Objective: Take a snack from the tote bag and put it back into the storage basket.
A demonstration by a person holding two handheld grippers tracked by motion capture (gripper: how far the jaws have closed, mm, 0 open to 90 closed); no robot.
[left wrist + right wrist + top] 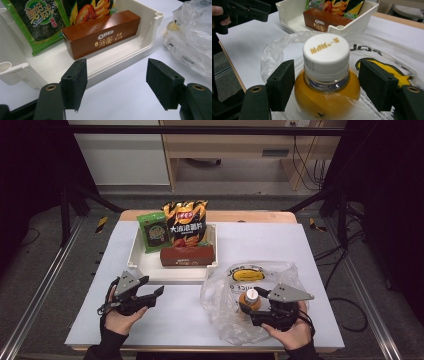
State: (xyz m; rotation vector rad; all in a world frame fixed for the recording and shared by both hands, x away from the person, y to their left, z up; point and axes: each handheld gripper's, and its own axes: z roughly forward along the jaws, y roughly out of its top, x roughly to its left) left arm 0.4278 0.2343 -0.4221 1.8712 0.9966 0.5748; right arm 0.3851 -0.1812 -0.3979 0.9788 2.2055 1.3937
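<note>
A white sheet covers the table, with dark floor, metal rails and a pale cabinet beyond it. From the high view, a white tray sits at the far middle of the table, holding a green snack packet, a black and orange crisp bag and a brown biscuit box lying across the front. To the tray's right lies a crumpled clear plastic bag, and an orange drink bottle with a white cap stands inside it. My left claw hovers over bare table just in front of the tray, jaws apart and empty. My right claw is at the bottle, inside the bag's mouth.

In the left gripper view, my left claw stands wide with only white table between the pads; the tray's near wall is just beyond them, the biscuit box behind it and the bag off to the right.

In the right gripper view, my right claw is spread wide, one pad on each side of the bottle at its shoulder, just under the white cap. I see a gap on both sides, so the pads do not press it. The tray lies beyond, with my left claw at the upper left.
</note>
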